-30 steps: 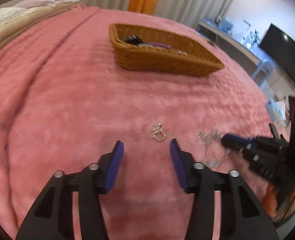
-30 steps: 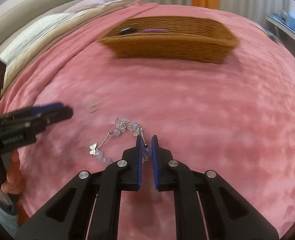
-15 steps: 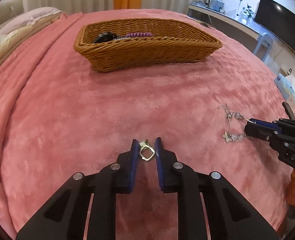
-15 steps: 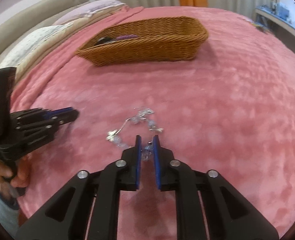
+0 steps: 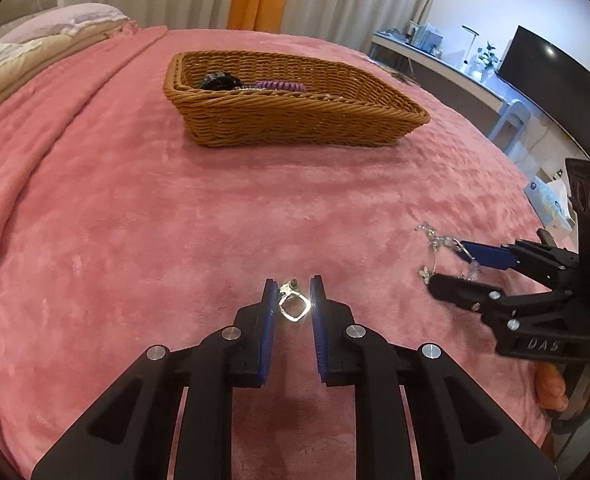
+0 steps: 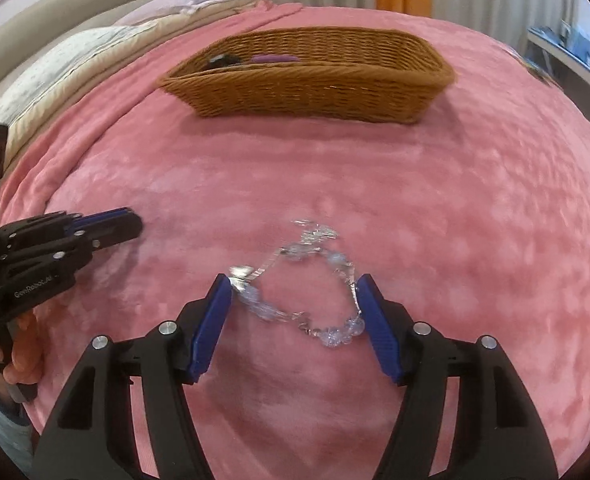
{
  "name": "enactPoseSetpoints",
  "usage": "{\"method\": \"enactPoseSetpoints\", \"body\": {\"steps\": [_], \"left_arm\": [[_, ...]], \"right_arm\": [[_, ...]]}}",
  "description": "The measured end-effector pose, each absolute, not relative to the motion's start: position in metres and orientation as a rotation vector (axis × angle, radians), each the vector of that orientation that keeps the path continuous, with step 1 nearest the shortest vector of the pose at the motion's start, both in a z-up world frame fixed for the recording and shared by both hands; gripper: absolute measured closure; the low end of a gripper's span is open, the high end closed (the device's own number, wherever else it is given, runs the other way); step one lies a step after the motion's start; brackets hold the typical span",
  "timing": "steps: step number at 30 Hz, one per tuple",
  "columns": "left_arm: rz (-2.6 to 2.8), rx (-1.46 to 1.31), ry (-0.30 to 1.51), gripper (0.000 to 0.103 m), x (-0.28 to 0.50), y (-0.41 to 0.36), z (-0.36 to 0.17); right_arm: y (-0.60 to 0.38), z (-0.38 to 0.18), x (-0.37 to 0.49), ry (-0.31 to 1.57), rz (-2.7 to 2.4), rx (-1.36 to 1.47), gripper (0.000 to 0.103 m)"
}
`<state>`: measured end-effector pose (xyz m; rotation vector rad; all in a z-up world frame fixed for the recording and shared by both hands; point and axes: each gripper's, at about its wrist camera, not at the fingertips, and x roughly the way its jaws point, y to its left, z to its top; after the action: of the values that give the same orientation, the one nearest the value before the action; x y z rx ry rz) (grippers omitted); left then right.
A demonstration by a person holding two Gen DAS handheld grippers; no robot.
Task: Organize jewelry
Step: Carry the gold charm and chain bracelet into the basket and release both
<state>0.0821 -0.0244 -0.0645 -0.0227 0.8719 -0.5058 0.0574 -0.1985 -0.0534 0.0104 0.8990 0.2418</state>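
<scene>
My left gripper (image 5: 292,298) is shut on a small silver ring-shaped charm (image 5: 293,306), held between its blue pads just above the pink blanket. My right gripper (image 6: 295,300) is open wide. A clear beaded bracelet with silver butterflies (image 6: 315,280) lies on the blanket between its fingers. In the left wrist view the right gripper (image 5: 455,268) sits at the right with the bracelet (image 5: 435,244) at its tips. The wicker basket (image 5: 295,120) stands farther back, and it also shows in the right wrist view (image 6: 307,88); it holds a black item (image 5: 217,79) and a purple coil (image 5: 281,86).
The pink blanket (image 5: 135,220) covers the whole bed. Pillows (image 6: 75,52) lie at the far left. A desk with a dark monitor (image 5: 555,88) stands beyond the bed's right edge.
My right gripper has opened and let go of the bracelet, which now lies spread between its fingers. My left gripper closed on the silver charm and keeps hold of it.
</scene>
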Motion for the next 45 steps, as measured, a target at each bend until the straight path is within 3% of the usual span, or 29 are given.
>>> {"method": "enactPoseSetpoints", "body": {"steps": [6, 10, 11, 23, 29, 38, 45], "left_arm": [[-0.523, -0.034, 0.865, 0.088, 0.082, -0.023, -0.064], [-0.523, -0.028, 0.856, 0.088, 0.08, -0.023, -0.063], [-0.521, -0.026, 0.849, 0.088, 0.079, -0.023, -0.063], [-0.544, -0.067, 0.746, 0.088, 0.064, -0.011, -0.033], [-0.549, -0.057, 0.666, 0.088, 0.065, -0.012, 0.008], [-0.538, -0.045, 0.588, 0.088, 0.105, -0.032, 0.07], [-0.528, -0.066, 0.597, 0.088, 0.16, -0.049, 0.077]], "right_arm": [[-0.175, -0.056, 0.052, 0.876, 0.24, -0.111, 0.045], [-0.172, -0.055, 0.048, 0.859, 0.257, -0.12, 0.093], [-0.172, -0.054, 0.046, 0.853, 0.258, -0.121, 0.094], [-0.191, -0.006, 0.027, 0.741, 0.299, -0.016, 0.095], [-0.199, 0.036, 0.03, 0.668, 0.318, -0.007, 0.095], [-0.204, 0.09, 0.082, 0.585, 0.284, -0.045, 0.095], [-0.22, 0.101, 0.154, 0.6, 0.259, -0.009, 0.095]]}}
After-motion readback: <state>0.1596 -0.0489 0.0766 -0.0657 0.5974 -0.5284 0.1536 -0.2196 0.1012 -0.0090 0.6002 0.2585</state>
